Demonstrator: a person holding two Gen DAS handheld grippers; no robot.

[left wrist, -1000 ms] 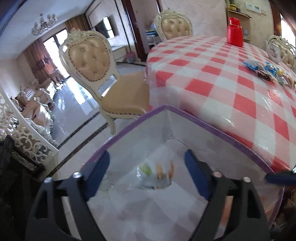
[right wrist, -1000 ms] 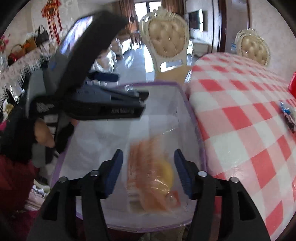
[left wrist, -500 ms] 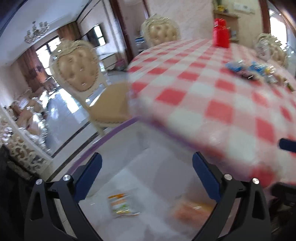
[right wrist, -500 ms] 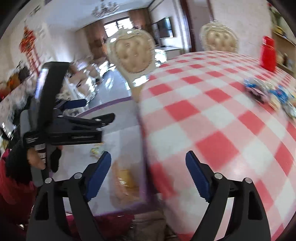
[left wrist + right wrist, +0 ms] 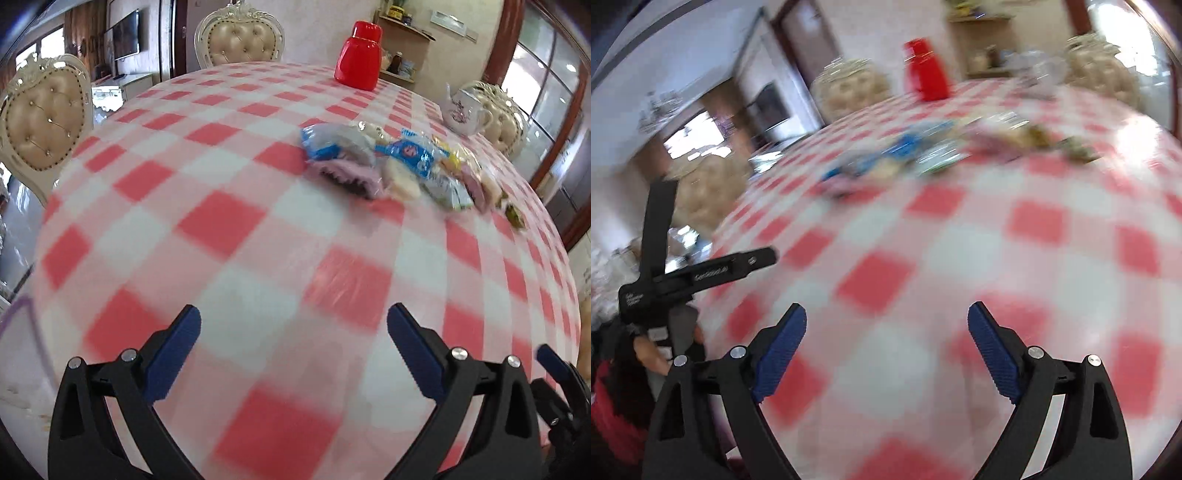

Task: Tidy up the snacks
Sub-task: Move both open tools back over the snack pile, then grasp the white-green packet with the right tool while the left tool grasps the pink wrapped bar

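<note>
A heap of wrapped snacks (image 5: 399, 166) in blue, pink and pale packets lies on the far right part of the red-and-white checked table (image 5: 229, 221). It shows blurred in the right wrist view (image 5: 923, 151). My left gripper (image 5: 293, 328) is open and empty above the table's near part, well short of the snacks. My right gripper (image 5: 886, 325) is open and empty over the near edge. A corner of the clear purple-rimmed bin (image 5: 18, 332) shows at the lower left, off the table edge. The left gripper's body (image 5: 683, 277) shows at the left in the right wrist view.
A red jar (image 5: 358, 55) stands at the table's far side and a white teapot (image 5: 463, 110) at the far right. Padded cream chairs stand at the left (image 5: 40, 122) and behind (image 5: 240, 37).
Both grippers have swung up and right, away from the bin and its dropped snacks, and now face the table and the snack heap. Both opened wider and are empty.
</note>
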